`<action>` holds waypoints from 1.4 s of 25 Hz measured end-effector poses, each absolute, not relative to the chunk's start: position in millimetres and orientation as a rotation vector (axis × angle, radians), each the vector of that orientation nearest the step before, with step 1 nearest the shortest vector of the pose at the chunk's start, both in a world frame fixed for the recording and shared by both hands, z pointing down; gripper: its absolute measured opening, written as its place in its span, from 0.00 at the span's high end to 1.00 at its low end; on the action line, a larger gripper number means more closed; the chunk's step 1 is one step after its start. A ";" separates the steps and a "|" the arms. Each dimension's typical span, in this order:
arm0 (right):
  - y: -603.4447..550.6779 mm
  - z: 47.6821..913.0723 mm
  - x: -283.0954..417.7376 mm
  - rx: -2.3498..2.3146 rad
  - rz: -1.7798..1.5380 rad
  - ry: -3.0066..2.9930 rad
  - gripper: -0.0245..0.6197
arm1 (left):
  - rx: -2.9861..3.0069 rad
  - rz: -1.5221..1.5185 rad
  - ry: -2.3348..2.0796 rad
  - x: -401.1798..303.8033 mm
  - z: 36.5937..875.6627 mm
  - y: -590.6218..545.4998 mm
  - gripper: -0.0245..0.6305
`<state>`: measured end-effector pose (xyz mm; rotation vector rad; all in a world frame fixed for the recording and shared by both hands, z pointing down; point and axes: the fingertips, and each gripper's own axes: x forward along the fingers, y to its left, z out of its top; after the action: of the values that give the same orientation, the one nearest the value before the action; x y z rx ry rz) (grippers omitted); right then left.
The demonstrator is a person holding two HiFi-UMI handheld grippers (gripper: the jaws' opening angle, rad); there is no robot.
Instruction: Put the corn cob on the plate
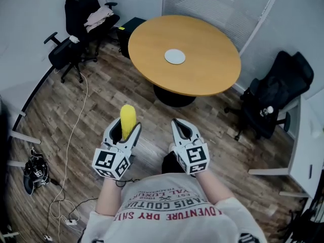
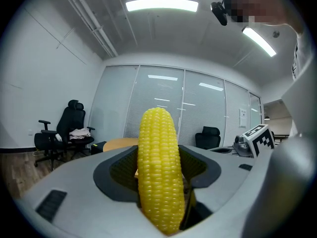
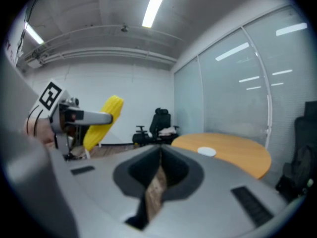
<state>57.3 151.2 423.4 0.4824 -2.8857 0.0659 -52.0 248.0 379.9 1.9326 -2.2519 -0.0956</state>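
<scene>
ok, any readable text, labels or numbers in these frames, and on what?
"ARIS COUTU": white T-shirt, grey print, cut off.
"YAL LUXU": same shirt, cut off.
"VENTURE DRY SHI": same shirt, red print, cut off.
Smaller shirt print: too small to read.
White wall notice: blurred, unreadable.
Black-and-white marker cubes: patterns only, no letters.

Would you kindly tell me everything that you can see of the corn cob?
The corn cob is bright yellow and husk-free, with neat rows of kernels and a rounded, tapering tip. It stands roughly upright, clamped at its lower part between the fingers of the left gripper, with its upper half sticking out past them. Nothing else touches it. It is held over the wooden floor, short of the round table and the white plate on it.
</scene>
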 end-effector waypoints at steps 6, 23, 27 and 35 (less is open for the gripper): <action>40.4 416.5 28.6 0.476 0.126 -2.900 0.92 | 1.909 -0.095 -2.284 -80.1 374.0 149.7 0.53; -153.5 432.3 -3.7 0.584 0.178 -2.843 0.92 | 1.973 -0.176 -2.187 -129.8 382.7 -54.6 0.53; -179.9 438.9 -30.8 0.673 0.205 -2.813 0.92 | 2.025 -0.120 -2.115 -164.5 394.6 -90.2 0.53; -231.9 446.8 -97.5 0.931 0.294 -2.748 0.92 | 2.206 -0.009 -1.862 -234.5 415.1 -172.5 0.53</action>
<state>-97.5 -231.9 446.8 0.9312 -2.7478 0.2943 -234.5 -172.5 415.1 2.2059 -1.8618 -0.0091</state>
